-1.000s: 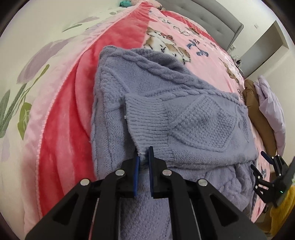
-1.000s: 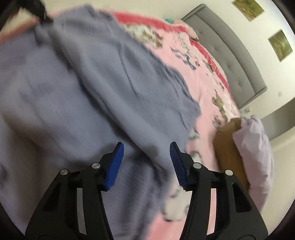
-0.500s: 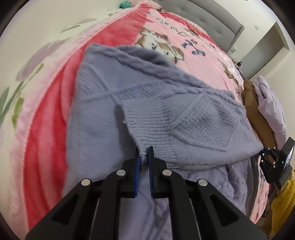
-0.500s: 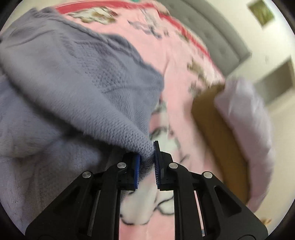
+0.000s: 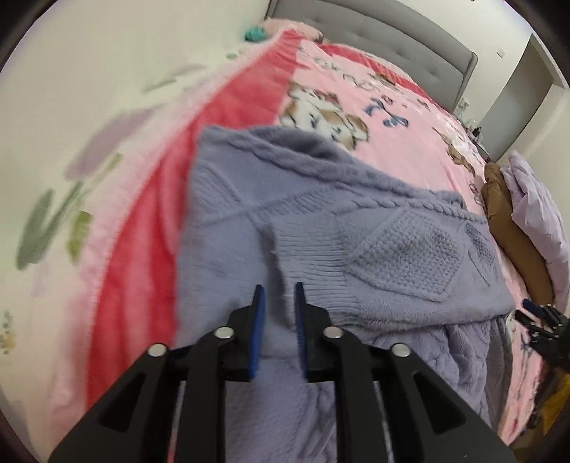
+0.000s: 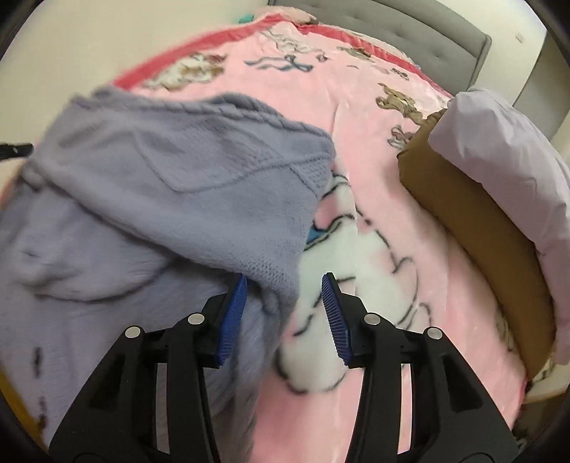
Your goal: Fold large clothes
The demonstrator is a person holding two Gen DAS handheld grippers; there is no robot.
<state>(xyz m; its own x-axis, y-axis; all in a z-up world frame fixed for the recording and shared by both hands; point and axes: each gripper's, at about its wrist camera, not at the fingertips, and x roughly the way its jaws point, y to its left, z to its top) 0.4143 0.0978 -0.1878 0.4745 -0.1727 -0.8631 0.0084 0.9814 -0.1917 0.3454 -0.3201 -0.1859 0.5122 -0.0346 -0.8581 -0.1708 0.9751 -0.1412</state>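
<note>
- A lavender knit sweater lies on a bed, spread over a pink blanket with a red border and cartoon prints.
- One sleeve, ending in a ribbed cuff, is folded across the sweater's body.
- The left hand-held gripper has just been opening; its blue pads stand a little apart over the sweater, just short of the cuff's edge, and pinch nothing.
- The right hand-held gripper has also just been opening and is spread wide. A folded edge of the sweater hangs between the pads, and they do not press on it.
- To the right, a brown pillow and a pale lilac pillow rest on the blanket, apart from the sweater.
- A grey padded headboard stands at the far end of the bed.
</note>
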